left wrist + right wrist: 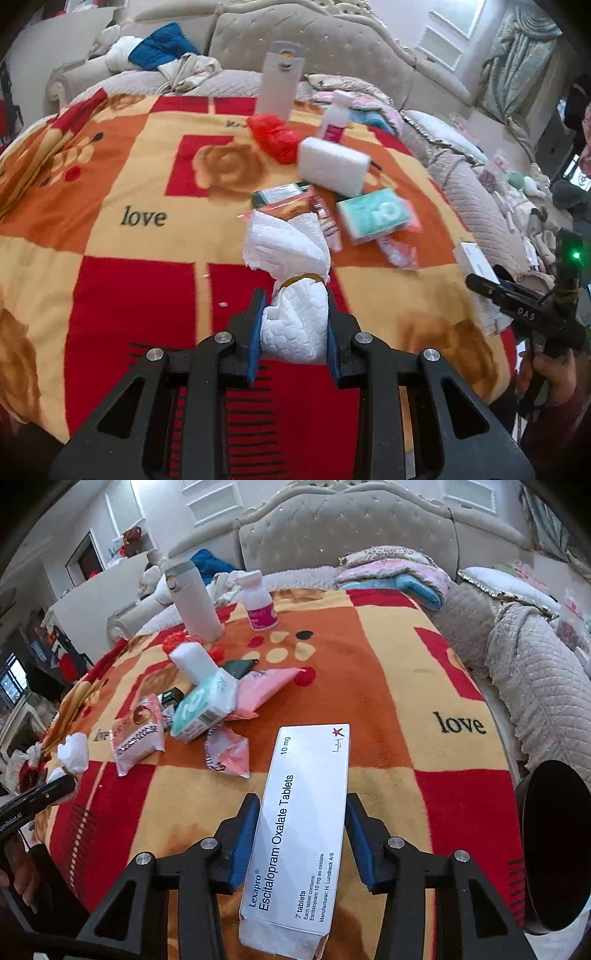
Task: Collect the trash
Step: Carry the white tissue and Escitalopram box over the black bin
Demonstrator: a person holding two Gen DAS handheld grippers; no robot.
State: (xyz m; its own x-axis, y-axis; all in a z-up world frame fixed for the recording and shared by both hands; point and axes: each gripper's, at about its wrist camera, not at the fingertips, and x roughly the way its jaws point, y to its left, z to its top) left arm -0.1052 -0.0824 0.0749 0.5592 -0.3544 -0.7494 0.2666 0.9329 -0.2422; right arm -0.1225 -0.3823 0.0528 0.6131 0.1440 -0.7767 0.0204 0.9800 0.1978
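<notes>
My left gripper (pixel 295 295) is shut on a crumpled white tissue (pixel 291 258), held just above the patterned blanket (pixel 129 177); the tissue also shows in the right wrist view (pixel 74 753). My right gripper (pixel 299 801) is shut on a white Lexapro tablet box (pixel 303 823), held over the blanket (pixel 388 701). More litter lies mid-bed: pink wrappers (pixel 138 734), a torn pink wrapper (pixel 227 755), a teal tissue pack (pixel 203 710), a white sponge block (pixel 332 166) and a red plastic bag (pixel 275 134).
A tall white flask (pixel 194 602) and a small white pill bottle (pixel 258 602) stand at the far side of the blanket. A black round bin (pixel 554 849) sits at the bed's right edge. Folded quilts and pillows (pixel 399 572) lie by the headboard.
</notes>
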